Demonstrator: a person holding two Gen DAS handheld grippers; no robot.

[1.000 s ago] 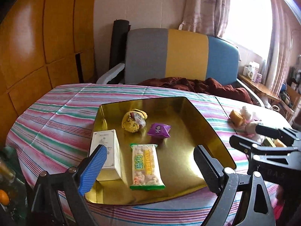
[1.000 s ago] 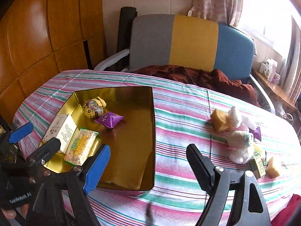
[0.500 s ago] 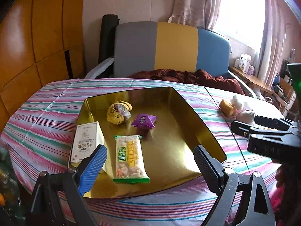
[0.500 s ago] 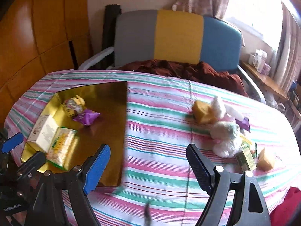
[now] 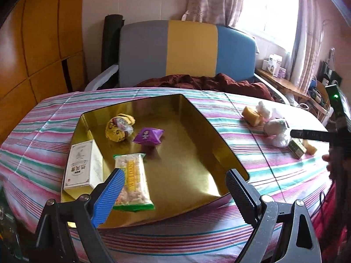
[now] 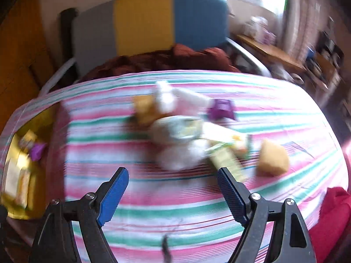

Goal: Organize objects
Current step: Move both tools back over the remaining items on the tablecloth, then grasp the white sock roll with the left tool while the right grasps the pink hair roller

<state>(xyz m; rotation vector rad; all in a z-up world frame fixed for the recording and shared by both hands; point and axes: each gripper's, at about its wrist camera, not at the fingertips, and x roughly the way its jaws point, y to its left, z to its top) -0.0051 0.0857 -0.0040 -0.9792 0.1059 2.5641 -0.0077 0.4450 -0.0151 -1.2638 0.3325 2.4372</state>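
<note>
On the striped worktop (image 5: 43, 135) sits a gold tray (image 5: 197, 153), and it already holds four things: a white box (image 5: 80, 166) against its left wall, a clear packet of puffed snacks (image 5: 131, 182) just beside the box, a purple sachet (image 5: 149, 135) further back, and a yellow wrapped bundle (image 5: 119, 127) near the far left corner. The left tongs (image 5: 173, 192) hang over the tray's near edge, jaws spread wide, nothing between them. The blue pad sits in front of the snack packet's near end in this view, but it grips nothing.

Over to the right, well apart from the tray, lies a loose pile on the cloth: a yellow block (image 6: 273, 160), a white fluffy lump (image 6: 182, 155), a pale wrapped roll (image 6: 175, 129), a green carton (image 6: 226, 160) and a second purple sachet (image 6: 221, 108). The right wrist view is badly blurred, so some of these may be misread. The right tongs (image 6: 173, 186) hover just short of that pile, jaws apart and empty, with the carton's near end close to the right-hand finger. From the left camera, the right tool's black finger shows in front of the pile.
</note>
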